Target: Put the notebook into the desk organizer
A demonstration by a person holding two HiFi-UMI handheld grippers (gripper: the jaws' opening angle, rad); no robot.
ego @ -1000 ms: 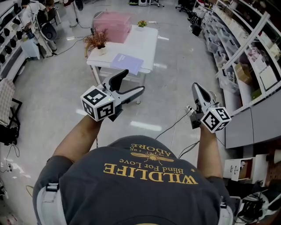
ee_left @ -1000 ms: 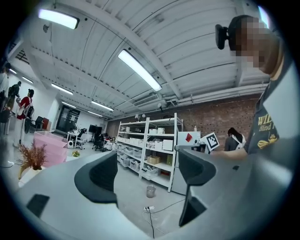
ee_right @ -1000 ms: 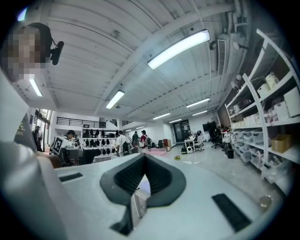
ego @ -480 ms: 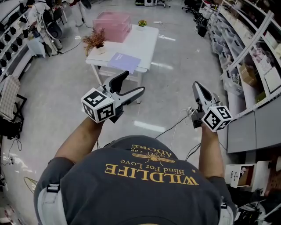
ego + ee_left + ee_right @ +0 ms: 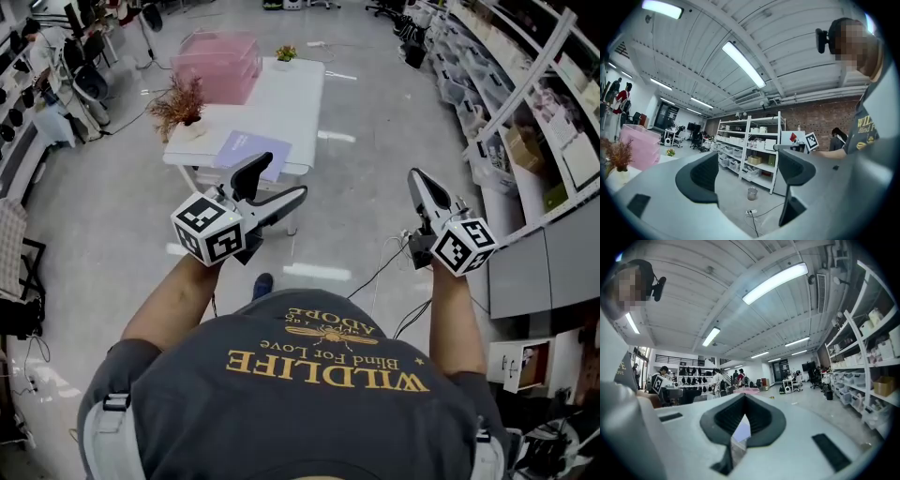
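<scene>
Head view: the person's standing well back from the white desk (image 5: 302,89), which sits at about 11 o'clock. The lavender notebook (image 5: 251,147) lies flat by the desk's 6 o'clock edge, well apart from the boxy, see-through pink desk organizer (image 5: 217,64) at the 12 o'clock end. The left gripper (image 5: 284,175) and right gripper (image 5: 419,183) are carried chest-high. My guess is that's just for walking up, nothing started yet.

Left gripper view: jaws spread wide, with nothing between the matte black pads (image 5: 704,176), only shelving beyond.

Right gripper view: jaws pressed together into a V, pinching nothing. A pale sliver shows through the gap, and I can't tell what it is.
</scene>
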